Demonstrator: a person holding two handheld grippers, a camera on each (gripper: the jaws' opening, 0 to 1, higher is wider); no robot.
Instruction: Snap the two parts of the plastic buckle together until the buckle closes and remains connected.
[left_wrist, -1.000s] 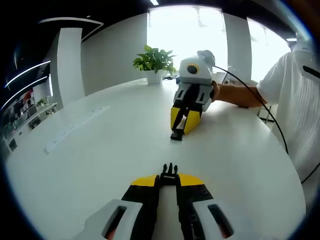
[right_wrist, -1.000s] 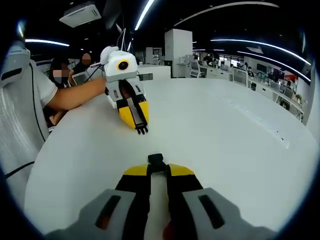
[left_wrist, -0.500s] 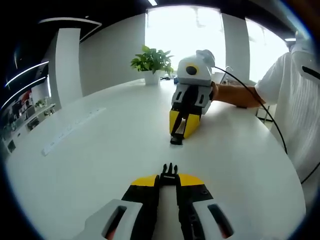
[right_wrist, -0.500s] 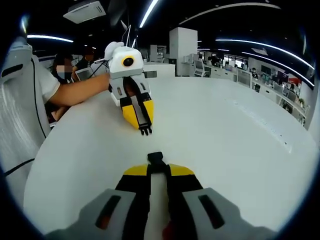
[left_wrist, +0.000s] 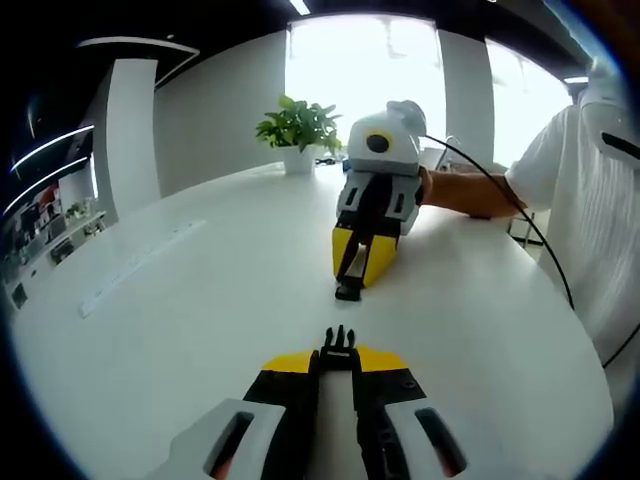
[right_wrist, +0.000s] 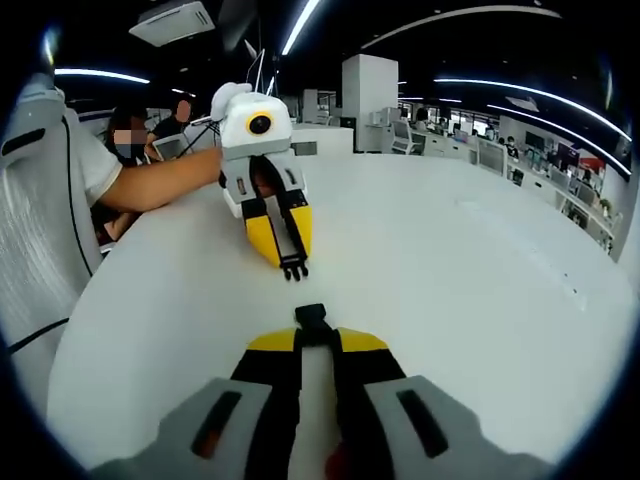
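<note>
In the left gripper view my left gripper (left_wrist: 338, 358) is shut on the black pronged buckle half (left_wrist: 338, 343), whose prongs stick out past the yellow tips. Opposite it, my right gripper (left_wrist: 350, 287) points back at me, shut on the black socket half (left_wrist: 348, 290). In the right gripper view the socket half (right_wrist: 311, 320) juts from my right gripper (right_wrist: 314, 338), and the left gripper (right_wrist: 291, 266) faces it with the pronged half (right_wrist: 293, 268). A short gap over the white table (right_wrist: 450, 260) separates the two halves.
A potted plant (left_wrist: 295, 125) stands at the table's far edge. A person's forearm (left_wrist: 470, 190) and white shirt (left_wrist: 590, 190) lie along the right side; the same arm (right_wrist: 160, 185) comes in from the left of the right gripper view. Desks (right_wrist: 520, 150) stand beyond.
The two grippers have drawn closer together, each still holding its buckle half. The gap between the halves has shrunk.
</note>
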